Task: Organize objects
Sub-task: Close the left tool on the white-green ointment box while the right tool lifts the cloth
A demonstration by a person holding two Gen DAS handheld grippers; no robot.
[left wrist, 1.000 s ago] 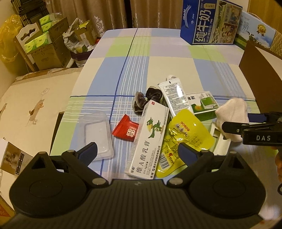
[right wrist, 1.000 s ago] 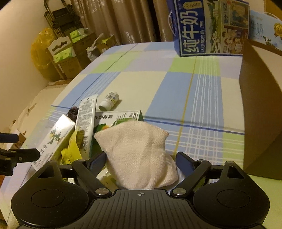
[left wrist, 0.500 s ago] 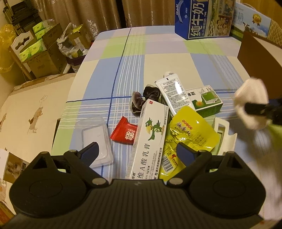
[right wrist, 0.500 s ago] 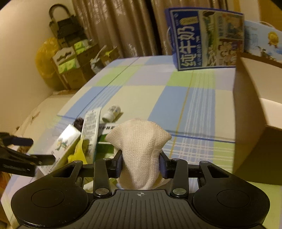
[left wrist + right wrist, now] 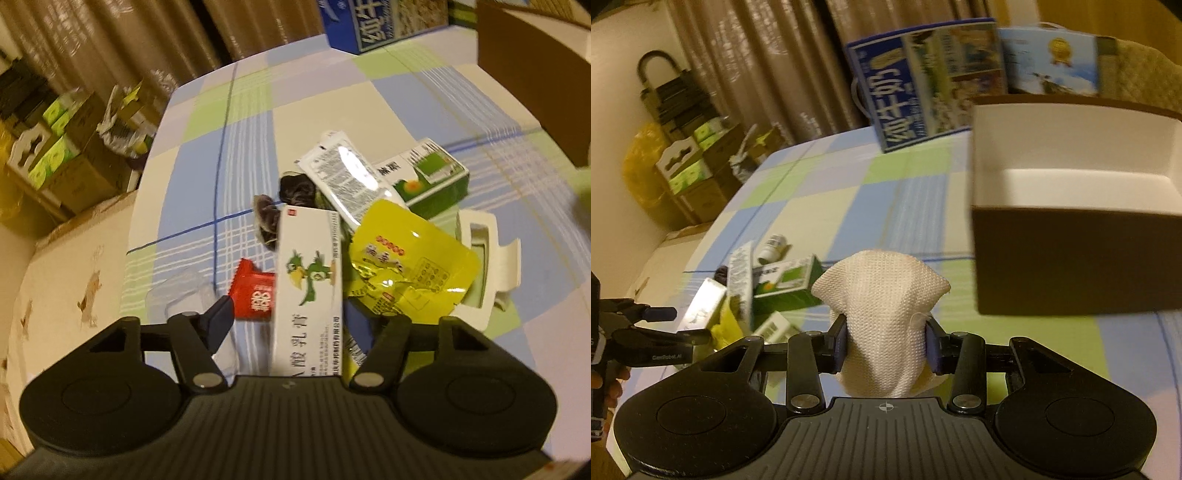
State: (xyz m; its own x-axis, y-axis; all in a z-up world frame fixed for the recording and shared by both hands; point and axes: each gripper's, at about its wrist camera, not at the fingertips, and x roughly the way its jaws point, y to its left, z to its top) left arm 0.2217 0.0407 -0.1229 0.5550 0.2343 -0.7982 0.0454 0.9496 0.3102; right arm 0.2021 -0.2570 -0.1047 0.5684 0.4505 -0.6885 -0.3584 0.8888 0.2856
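Observation:
My right gripper [image 5: 885,341] is shut on a white cloth pouch [image 5: 882,299], held in the air left of an open brown box [image 5: 1071,258] with a white inside. My left gripper [image 5: 306,325] is open, its fingers either side of the near end of a white ointment carton with a green bird [image 5: 308,284]. The carton lies in a pile with a yellow snack pouch [image 5: 406,266], a red candy wrapper [image 5: 255,295], a green-and-white carton [image 5: 428,181], a white tube [image 5: 347,177] and dark dried pieces [image 5: 295,188]. The left gripper [image 5: 668,328] also shows in the right wrist view.
A white plastic clip-lid [image 5: 487,258] lies right of the yellow pouch, a clear plastic tray [image 5: 177,299] left of the red wrapper. A small white bottle [image 5: 774,247] lies behind the pile. Blue milk cartons [image 5: 916,92] stand at the table's far edge. Cardboard boxes [image 5: 74,162] sit beyond the left edge.
The right gripper has closed on the cloth pouch, lifted it off the pile and carried it toward the brown box. The left gripper has moved in low over the bird carton.

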